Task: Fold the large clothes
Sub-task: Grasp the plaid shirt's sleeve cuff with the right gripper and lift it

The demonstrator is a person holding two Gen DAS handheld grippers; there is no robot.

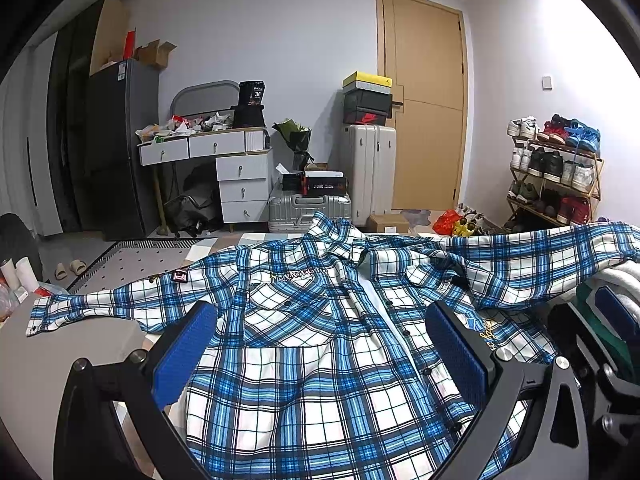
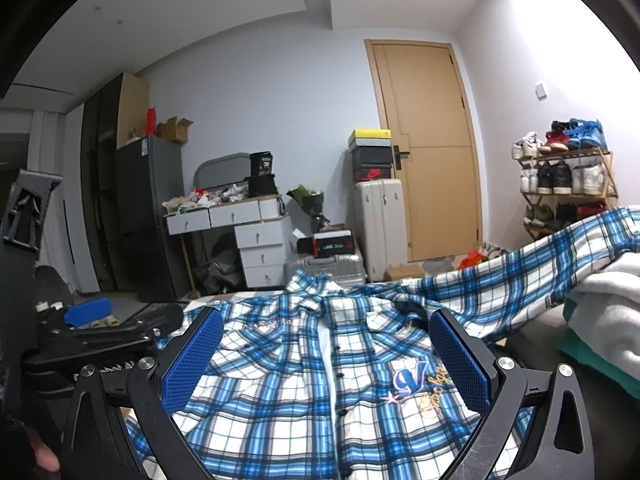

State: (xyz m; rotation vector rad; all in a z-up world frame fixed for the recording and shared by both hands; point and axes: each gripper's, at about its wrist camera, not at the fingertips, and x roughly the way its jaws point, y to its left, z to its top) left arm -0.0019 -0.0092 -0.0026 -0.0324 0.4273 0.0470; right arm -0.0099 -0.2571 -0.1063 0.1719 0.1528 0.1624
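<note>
A blue and white plaid shirt (image 1: 320,340) lies front up and spread out on a flat surface, collar away from me. Its one sleeve stretches to the left (image 1: 100,304); the other drapes up over a pile of clothes on the right (image 1: 560,252). My left gripper (image 1: 320,344) hovers open over the shirt's lower front, blue pads wide apart, holding nothing. My right gripper (image 2: 326,356) is open too, above the shirt (image 2: 320,380) near the embroidered V patch (image 2: 408,380). The left gripper (image 2: 86,312) shows at the left edge of the right wrist view.
A pile of white and green clothes (image 2: 600,320) sits at the right, under the sleeve. The grey surface (image 1: 80,344) ends at the left. Beyond stand a cluttered white drawer desk (image 1: 216,160), suitcases (image 1: 368,168), a shoe rack (image 1: 556,172) and a wooden door (image 1: 424,100).
</note>
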